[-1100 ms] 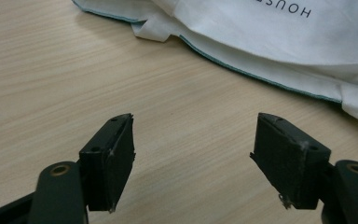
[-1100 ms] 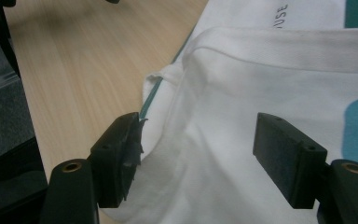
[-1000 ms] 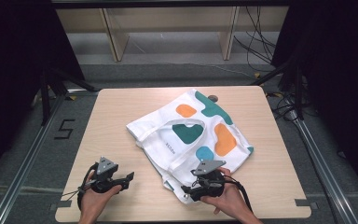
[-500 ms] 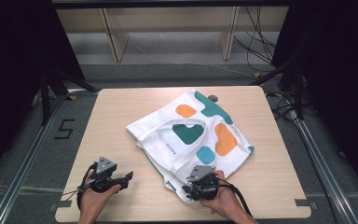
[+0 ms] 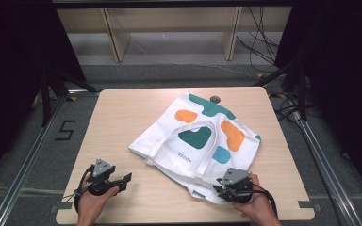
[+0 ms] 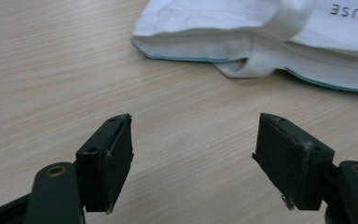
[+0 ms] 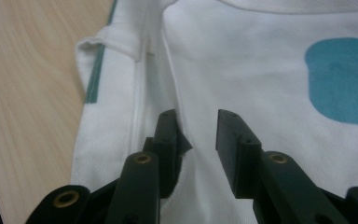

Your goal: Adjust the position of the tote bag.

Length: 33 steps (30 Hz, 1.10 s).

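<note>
We are inspecting a white tote bag (image 5: 202,141) lying flat on the wooden bench (image 5: 122,113), somewhat right of the bench's middle and reaching toward its near edge. The bag is carrying teal, orange and light-blue patches, and its handle loop (image 5: 193,129) is lying across the upper face.

We are holding the right gripper (image 5: 227,188) at the bag's near corner, close to the bench's front edge. In the right gripper view, its jaws have just been closing and are standing narrowly apart, with white fabric (image 7: 196,140) bunching up between them. The left-hand pad (image 7: 168,140) is sitting against a raised fold; we cannot tell whether both pads are pressing the cloth. A teal-edged seam (image 7: 93,79) is running along the bag's side just beside the jaws, and a light-blue patch (image 7: 345,79) is lying beyond them to the right.

We are holding the left gripper (image 5: 121,181) over bare bench at the near left, well apart from the bag. In the left gripper view its jaws are standing wide open with nothing between them, and the bag's folded edge (image 6: 242,60) is lying farther off, ahead of them.

A small dark round object (image 5: 214,98) is resting on the bench at the bag's far edge.
</note>
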Each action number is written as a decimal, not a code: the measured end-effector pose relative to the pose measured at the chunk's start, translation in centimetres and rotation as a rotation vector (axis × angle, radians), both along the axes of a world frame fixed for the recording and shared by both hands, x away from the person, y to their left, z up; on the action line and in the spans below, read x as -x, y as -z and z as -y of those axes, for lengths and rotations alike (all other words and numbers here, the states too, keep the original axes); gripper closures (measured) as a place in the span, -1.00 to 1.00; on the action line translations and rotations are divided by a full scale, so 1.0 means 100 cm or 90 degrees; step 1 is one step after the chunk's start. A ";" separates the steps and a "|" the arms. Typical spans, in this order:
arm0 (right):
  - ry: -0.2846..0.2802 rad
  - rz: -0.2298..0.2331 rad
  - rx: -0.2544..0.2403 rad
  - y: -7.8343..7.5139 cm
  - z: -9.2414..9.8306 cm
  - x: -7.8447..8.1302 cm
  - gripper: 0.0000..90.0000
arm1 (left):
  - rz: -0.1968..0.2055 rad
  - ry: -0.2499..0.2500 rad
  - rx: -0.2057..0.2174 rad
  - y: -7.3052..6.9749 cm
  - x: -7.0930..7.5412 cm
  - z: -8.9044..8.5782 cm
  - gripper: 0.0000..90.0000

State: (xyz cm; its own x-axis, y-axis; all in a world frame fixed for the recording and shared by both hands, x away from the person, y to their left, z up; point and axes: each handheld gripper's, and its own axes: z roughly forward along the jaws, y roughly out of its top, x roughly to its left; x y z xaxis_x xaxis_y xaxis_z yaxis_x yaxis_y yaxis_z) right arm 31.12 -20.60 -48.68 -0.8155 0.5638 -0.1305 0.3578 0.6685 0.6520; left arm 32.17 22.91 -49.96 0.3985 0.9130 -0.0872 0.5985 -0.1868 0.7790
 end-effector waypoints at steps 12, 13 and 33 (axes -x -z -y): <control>0.087 0.008 0.001 0.002 0.054 0.003 0.47 | -0.008 0.069 -0.054 0.003 -0.011 0.022 -0.40; 0.088 0.005 0.001 0.003 0.056 0.002 0.47 | -0.015 0.073 -0.069 0.003 -0.012 0.024 -0.39; 0.096 0.001 0.002 0.002 0.069 -0.006 0.74 | 0.023 0.118 -0.149 0.014 -0.040 0.056 -0.09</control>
